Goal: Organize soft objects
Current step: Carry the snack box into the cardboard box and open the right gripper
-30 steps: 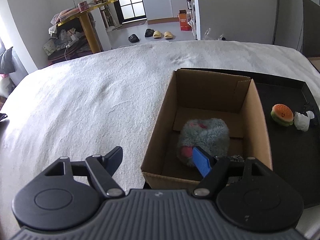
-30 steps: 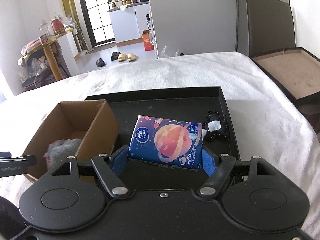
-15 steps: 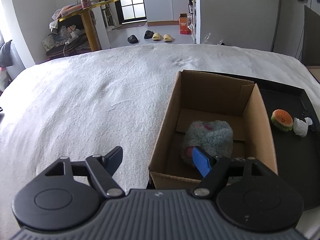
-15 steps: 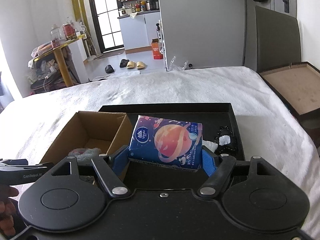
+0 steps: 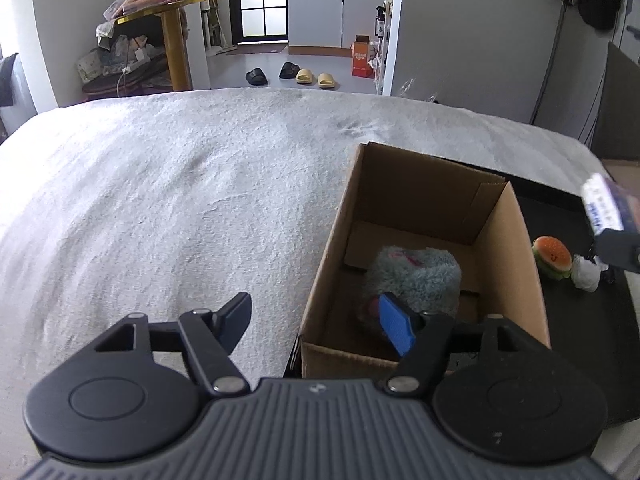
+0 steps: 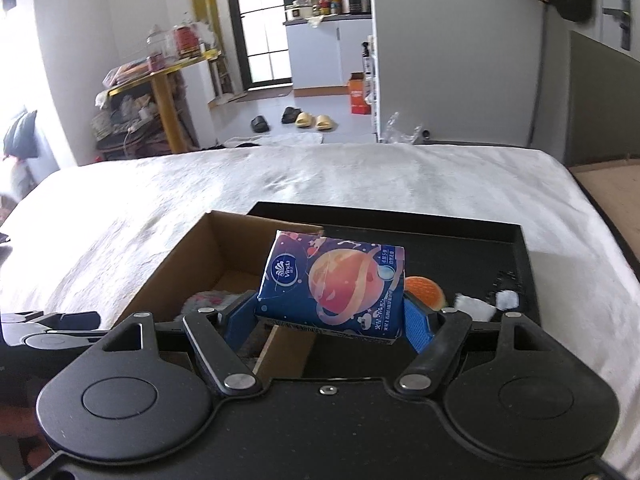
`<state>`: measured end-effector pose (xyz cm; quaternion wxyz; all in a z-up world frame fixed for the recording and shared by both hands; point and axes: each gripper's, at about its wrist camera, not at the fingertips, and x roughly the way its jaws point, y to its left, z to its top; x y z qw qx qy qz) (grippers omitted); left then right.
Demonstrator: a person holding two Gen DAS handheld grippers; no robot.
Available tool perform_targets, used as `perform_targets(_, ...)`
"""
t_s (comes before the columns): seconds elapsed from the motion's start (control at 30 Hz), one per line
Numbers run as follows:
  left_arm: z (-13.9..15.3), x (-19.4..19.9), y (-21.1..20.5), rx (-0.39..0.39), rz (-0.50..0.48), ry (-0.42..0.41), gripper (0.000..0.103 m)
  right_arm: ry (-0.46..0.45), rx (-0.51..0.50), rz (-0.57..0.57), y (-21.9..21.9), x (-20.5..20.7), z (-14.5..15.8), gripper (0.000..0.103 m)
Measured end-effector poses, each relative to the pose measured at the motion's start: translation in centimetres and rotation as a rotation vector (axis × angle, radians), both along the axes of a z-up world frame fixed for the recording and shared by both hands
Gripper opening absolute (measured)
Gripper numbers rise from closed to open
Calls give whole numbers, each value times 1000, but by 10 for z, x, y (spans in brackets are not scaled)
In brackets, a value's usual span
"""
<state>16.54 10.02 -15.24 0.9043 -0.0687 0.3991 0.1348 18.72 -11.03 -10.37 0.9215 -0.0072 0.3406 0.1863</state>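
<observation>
The right claw pinches a blue tissue pack by its two short ends, lifted clear of the black tray and hanging over the near right wall of the cardboard box. The pack tilts a little, and its underside sags below the pads. Being soft film over tissues, it can squash and slip out if the squeeze is light, dropping onto the box wall or back onto the tray rather than inside.

The left claw is spread with nothing between its fingers; its jaws have just been closing a little. Its right finger reaches over the box's near wall toward the grey fluffy toy lying on the box floor, while the left finger sits outside, over the bed cover. So it straddles the corner of the box. I judge two risks here: the finger inside could knock or drag the light box across the bed, and the two claws are close enough over the same opening that the incoming pack could strike the left one.

The toy takes up much of the floor, so a pack let go flat on top may perch high and topple out; the free space toward the far wall looks safer.

Farther right on the tray, the small burger toy and a white crumpled piece lie just beside each other, not yet sorted. A low return sweep could scatter them. A dark beaded thing near them is too small to identify.
</observation>
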Motion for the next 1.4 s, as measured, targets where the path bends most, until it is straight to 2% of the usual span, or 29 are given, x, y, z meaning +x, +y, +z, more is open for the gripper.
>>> perform_targets(0.3,-7,-1,14,-98,4,-11,35,13,-38,60,37,7,-5,73)
perform_targets(0.43,-10,-3,17,-122,4,-17,18,21,-54,83,51,9,-9,73)
perform_targets(0.5,-10,-4,18,-121,11,-21,14,20,-67,97,58,10,-10,73)
perform_targets(0.83,-13,-3,23,-141,15,-23,13,26,-107,158,85,13,-14,74)
perform_targets(0.93,-15,-2,25,-154,18,-13,13,32,-151,170,91,12,-18,77)
perform_targets(1.4,-9,-4,20,-122,13,-15,14,29,-151,126,72,5,-15,81)
